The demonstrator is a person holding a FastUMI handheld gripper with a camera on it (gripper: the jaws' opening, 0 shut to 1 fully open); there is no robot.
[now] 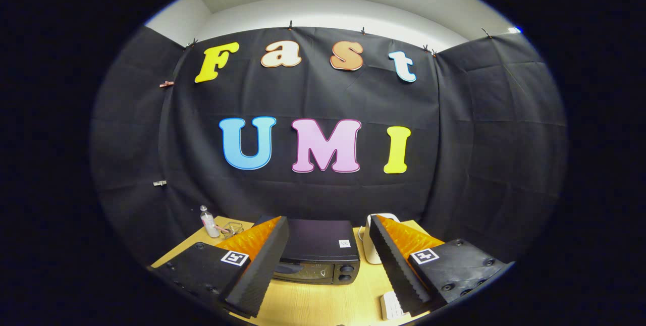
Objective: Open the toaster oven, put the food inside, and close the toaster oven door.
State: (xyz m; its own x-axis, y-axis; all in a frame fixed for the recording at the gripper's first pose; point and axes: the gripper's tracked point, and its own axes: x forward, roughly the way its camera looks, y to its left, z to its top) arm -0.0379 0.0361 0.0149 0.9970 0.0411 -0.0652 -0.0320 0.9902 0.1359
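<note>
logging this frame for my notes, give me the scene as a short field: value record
tool: open, fingers spread wide, holding nothing
toaster oven: black, on the wooden table, seen between and beyond the fingers, door looks shut
left of oven: small clear bottle and a wire basket
right of oven: white object, partly hidden by a finger
near right finger: small white ribbed item on the table
food: cannot tell
task stage: oven not yet opened

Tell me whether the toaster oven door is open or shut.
Shut: the toaster oven door sits flush against its front, beyond the open gripper.
</note>
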